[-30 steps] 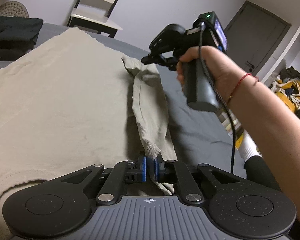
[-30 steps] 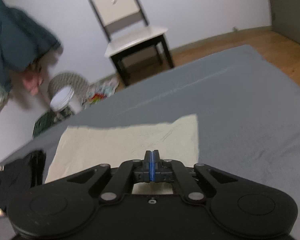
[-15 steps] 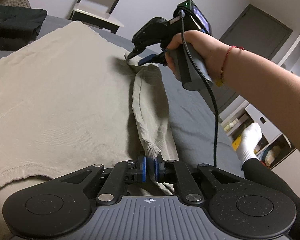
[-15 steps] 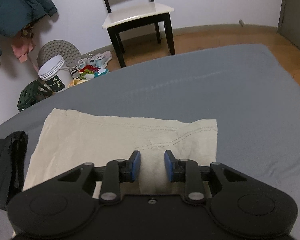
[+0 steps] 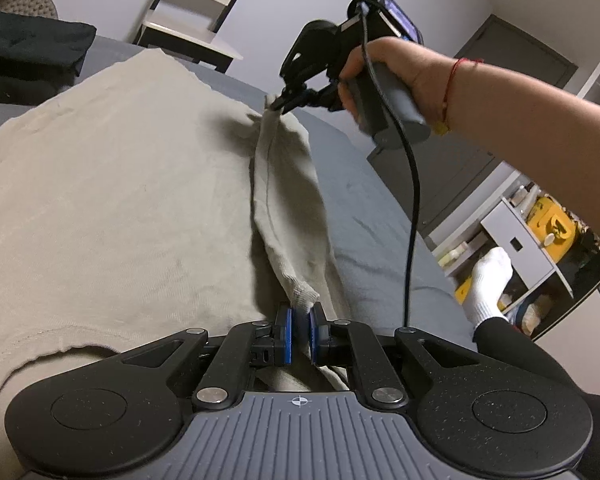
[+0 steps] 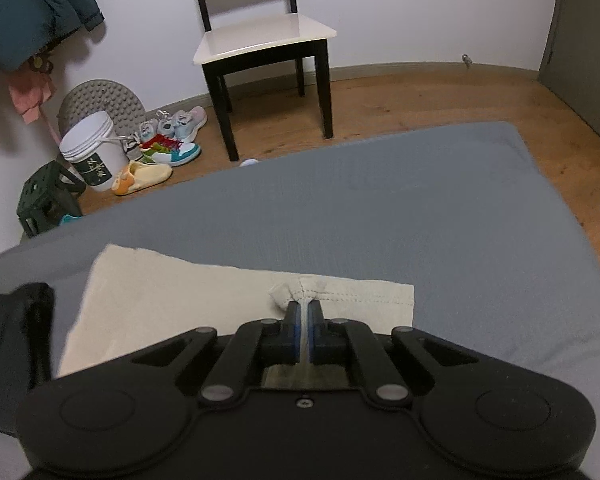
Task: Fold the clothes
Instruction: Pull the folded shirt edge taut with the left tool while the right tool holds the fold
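**A:** Where does the sleeve (image 5: 288,200) lie from each claw?

**B:** It runs as a long strip along the right edge of the beige top (image 5: 112,184), which is spread on the grey bed (image 6: 380,208). The left gripper (image 5: 300,330) has the cuff end, pads clamped on the ribbed cuff (image 5: 305,295). The right gripper (image 5: 286,101) has the far end, near the hem corner, jaws pinched together on a small bunch of cloth and lifting it slightly.

**A:** So the long axis goes straight from one claw to the other?

**B:** Yes, away from the left camera toward the right hand (image 5: 384,76). In the right wrist view the right gripper (image 6: 304,320) shows the bunched fabric just ahead of its closed pads, beside the stitched hem.

**A:** Which way should the fold go, then?

**B:** I judge across that axis, leftward, onto the body of the top. Both ends are held, so the strip can travel as one line. The body lies flat to the left of both claws; the bare bed lies to the right.

**A:** Any risk?

**B:** The right pinch looks small; it could slip.
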Action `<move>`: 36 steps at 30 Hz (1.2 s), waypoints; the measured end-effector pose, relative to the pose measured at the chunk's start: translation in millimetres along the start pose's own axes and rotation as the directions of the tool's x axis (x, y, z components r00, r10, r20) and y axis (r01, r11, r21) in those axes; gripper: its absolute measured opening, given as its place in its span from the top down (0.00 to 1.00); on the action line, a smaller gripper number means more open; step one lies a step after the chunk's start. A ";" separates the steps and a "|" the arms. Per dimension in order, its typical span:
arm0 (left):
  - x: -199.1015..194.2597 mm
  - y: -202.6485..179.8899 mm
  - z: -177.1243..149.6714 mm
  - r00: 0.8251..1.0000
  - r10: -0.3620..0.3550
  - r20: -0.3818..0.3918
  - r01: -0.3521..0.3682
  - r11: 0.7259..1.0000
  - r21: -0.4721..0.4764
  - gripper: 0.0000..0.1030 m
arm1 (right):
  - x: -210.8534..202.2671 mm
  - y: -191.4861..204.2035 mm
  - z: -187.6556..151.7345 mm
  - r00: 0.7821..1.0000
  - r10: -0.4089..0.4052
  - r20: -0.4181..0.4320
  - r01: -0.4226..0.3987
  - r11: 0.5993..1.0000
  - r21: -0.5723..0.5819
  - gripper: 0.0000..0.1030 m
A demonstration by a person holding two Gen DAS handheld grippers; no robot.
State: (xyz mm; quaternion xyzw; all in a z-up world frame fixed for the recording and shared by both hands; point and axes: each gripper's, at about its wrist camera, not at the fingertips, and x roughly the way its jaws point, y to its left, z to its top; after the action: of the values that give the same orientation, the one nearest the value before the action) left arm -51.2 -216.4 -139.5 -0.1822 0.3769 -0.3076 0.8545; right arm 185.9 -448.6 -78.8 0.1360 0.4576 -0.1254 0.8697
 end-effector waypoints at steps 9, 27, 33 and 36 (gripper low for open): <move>-27.9 14.6 12.5 0.997 0.063 0.033 -0.064 0.997 0.033 0.92 | -10.3 11.0 17.9 0.999 0.032 -0.029 -0.030 0.996 0.080 0.96; -56.7 65.5 38.1 0.999 -0.020 -0.034 0.017 0.996 -0.084 0.62 | 7.6 43.4 24.9 0.996 0.017 -0.090 -0.012 0.998 0.055 0.96; -38.2 53.1 28.8 0.999 -0.041 -0.016 0.039 0.991 -0.129 0.26 | 5.6 32.0 29.9 0.996 0.009 -0.090 -0.003 0.998 0.060 0.96; -28.1 52.7 29.1 0.997 -0.075 -0.015 0.071 0.983 -0.166 0.26 | 4.5 27.0 31.4 0.996 0.003 -0.089 0.003 0.998 0.062 0.96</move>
State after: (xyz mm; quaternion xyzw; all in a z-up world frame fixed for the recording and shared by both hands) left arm -23.6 -156.2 -134.3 -0.2630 0.4033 -0.3082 0.8205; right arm 221.5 -434.9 -62.1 0.1682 0.4919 -0.1334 0.8438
